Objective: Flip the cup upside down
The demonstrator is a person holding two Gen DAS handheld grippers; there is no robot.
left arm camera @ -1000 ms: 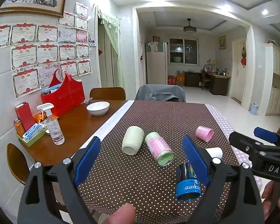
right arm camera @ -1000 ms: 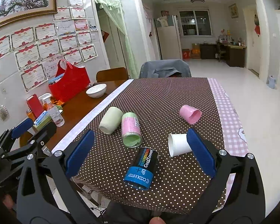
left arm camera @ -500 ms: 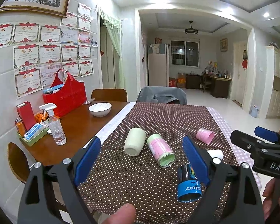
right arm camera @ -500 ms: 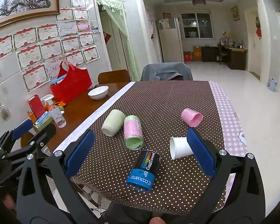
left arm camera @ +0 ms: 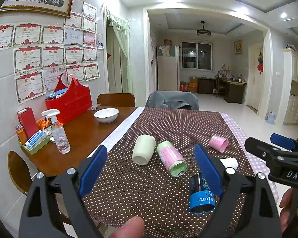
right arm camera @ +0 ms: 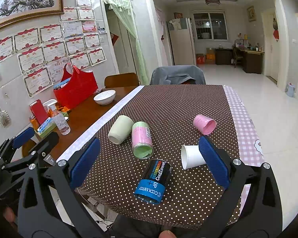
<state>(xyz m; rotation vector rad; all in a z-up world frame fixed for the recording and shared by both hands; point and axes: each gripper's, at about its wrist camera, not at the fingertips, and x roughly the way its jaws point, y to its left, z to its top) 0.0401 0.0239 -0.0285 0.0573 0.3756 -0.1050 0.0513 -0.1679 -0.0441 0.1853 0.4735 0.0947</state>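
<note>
Several cups lie on their sides on the brown dotted tablecloth: a pale green cup, a pink-and-green cup, a black-and-blue cup, a white paper cup and a pink cup. My left gripper is open and empty above the table's near edge. My right gripper is open and empty, with the black-and-blue cup between and below its fingers. Each gripper shows at the edge of the other's view.
On the bare wooden table at the left stand a white bowl, a spray bottle, a red bag and a green tray of small items. Chairs stand at the far end and left.
Both grippers have drifted slightly back and up; the cups sit a little lower in view. Nothing on the table has moved.
</note>
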